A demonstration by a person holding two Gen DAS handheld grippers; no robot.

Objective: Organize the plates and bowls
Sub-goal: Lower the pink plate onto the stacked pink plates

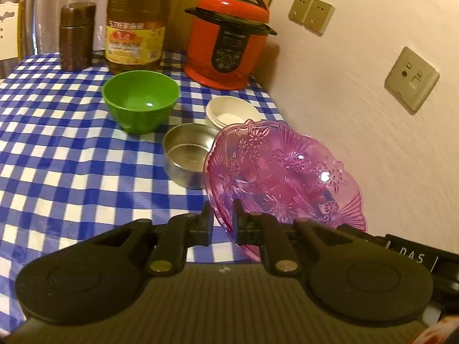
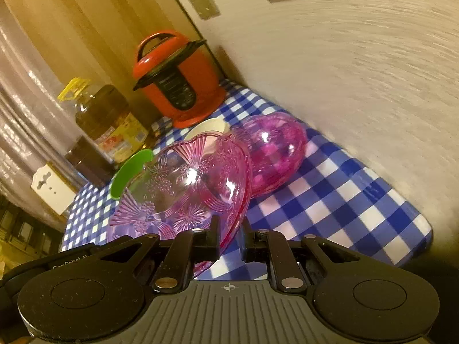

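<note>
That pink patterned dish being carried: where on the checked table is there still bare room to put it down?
The pink patterned dish has open checked cloth left of the green bowl and steel bowl, toward the near edge. Another bare patch lies along the wall, nearer than the smooth pink bowl. It is crowded around the white dishes, red cooker and oil bottle.

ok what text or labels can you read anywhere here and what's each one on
"DAS": white letters on the right tool's body, seen in the left wrist view.
"Gen Robot AI", partly cut off: on the left tool's body, seen in the right wrist view.
Oil bottle label: characters too blurred to read.
Pressure cooker panel: too small to read.
</note>
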